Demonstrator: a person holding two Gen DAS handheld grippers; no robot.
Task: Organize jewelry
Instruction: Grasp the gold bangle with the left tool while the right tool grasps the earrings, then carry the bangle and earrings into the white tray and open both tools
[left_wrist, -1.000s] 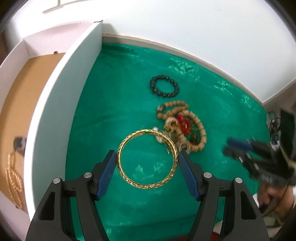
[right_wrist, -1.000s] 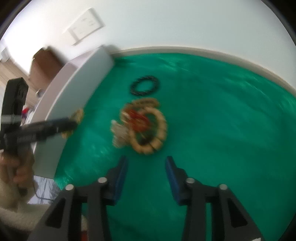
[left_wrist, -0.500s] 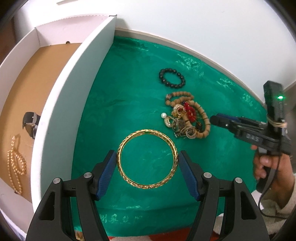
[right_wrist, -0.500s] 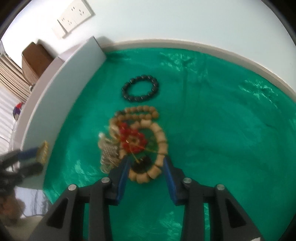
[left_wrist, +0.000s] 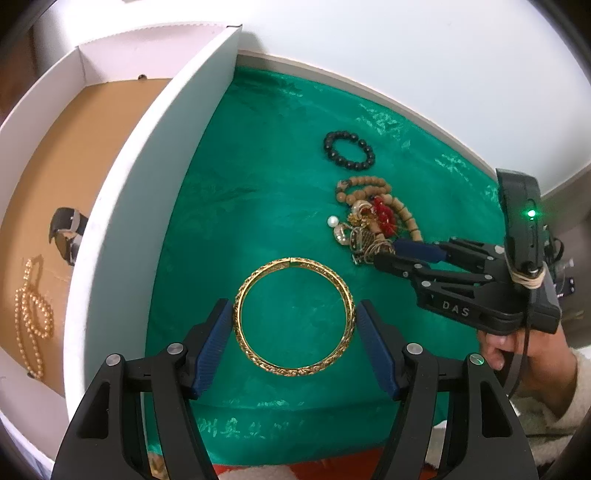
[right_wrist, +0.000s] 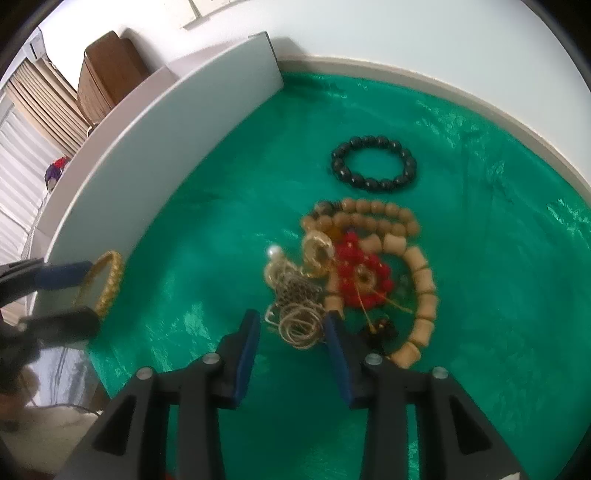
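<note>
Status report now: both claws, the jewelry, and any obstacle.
Left claw shut on gold bangle, held above green cloth. Right claw open, astride wire coil at the tangled pile's edge. Red beads and wooden beads crowd close.

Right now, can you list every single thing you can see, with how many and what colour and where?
gold bangle: one, gold, held between the left tongs' pads.
black bead bracelet: one, black, alone on the cloth, farthest from the tongs.
jewelry pile: one heap, tan wooden beads, red beads, gold pieces, a white pearl, mid cloth.
green cloth: one, shiny green, under the loose jewelry.
white box: one, white walls, brown floor, beside the cloth.
gold bead necklace: one, gold, inside the box.
watch: one, dark strap, inside the box.
left tongs: one, black with blue pads.
right tongs: one, black with blue pads, around gold wire at the pile's edge.
</note>
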